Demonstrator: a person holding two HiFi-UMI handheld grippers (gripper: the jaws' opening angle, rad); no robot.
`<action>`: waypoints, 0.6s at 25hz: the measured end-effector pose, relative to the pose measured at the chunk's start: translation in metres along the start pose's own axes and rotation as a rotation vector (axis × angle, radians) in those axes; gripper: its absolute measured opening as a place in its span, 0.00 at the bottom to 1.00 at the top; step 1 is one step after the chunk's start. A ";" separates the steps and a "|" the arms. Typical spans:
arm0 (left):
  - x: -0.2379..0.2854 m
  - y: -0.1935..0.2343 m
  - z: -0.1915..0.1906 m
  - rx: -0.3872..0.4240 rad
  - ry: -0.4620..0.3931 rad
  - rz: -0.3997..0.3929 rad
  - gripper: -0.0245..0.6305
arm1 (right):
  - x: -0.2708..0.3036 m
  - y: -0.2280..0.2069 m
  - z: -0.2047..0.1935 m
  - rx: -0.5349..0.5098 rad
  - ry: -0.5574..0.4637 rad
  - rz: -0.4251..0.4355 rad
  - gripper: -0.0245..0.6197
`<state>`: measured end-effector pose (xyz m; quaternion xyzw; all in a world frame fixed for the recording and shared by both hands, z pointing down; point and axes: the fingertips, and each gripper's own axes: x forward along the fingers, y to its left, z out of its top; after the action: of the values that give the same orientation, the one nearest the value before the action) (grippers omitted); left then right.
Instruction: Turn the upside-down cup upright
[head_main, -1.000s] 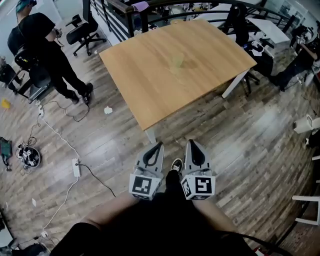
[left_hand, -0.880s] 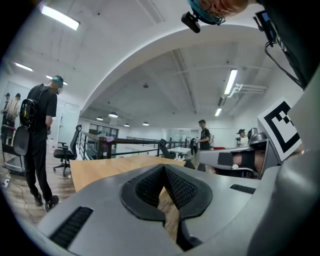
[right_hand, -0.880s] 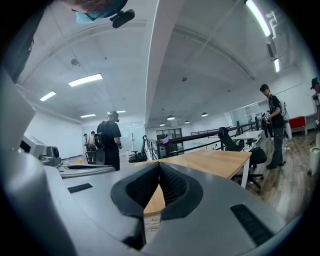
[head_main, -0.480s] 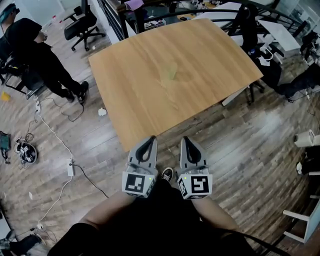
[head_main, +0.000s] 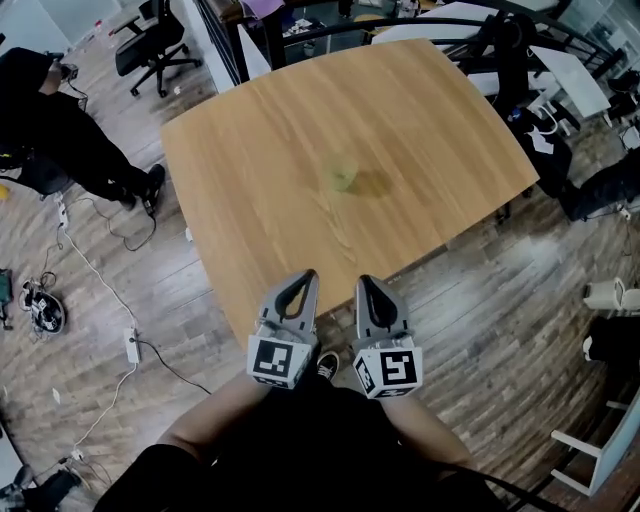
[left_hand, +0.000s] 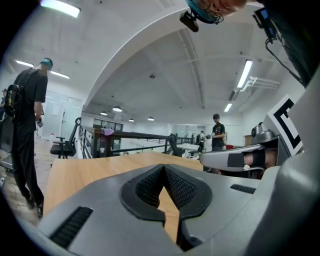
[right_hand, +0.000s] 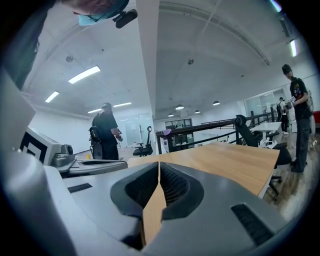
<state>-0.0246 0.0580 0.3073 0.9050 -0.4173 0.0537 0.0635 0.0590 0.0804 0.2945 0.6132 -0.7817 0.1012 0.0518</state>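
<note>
my left gripper (head_main: 309, 274) is closed with nothing between its jaws, its tips meeting over the near edge of the wooden table (head_main: 250, 200). my right gripper (head_main: 362, 281), just beside it, is closed and empty too, pointing the same way. the cup (head_main: 343, 178), small and pale green, sits near the middle of the table, well apart from both grippers; i cannot tell whether it is mouth-down. left of the table a person in black (head_main: 60, 140) stands near an office chair (head_main: 150, 50), and a power strip (head_main: 131, 346) lies on the floor (head_main: 480, 330).
</note>
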 end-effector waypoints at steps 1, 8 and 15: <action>0.015 0.010 -0.001 0.000 0.004 -0.011 0.05 | 0.017 -0.003 0.000 -0.002 0.009 0.008 0.06; 0.108 0.066 -0.024 -0.018 0.024 -0.052 0.05 | 0.122 -0.036 -0.021 -0.030 0.057 0.002 0.06; 0.194 0.104 -0.069 -0.045 0.045 -0.014 0.05 | 0.209 -0.087 -0.078 -0.010 0.137 0.016 0.06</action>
<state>0.0181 -0.1434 0.4118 0.9048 -0.4104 0.0643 0.0937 0.0892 -0.1208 0.4212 0.5984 -0.7817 0.1392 0.1073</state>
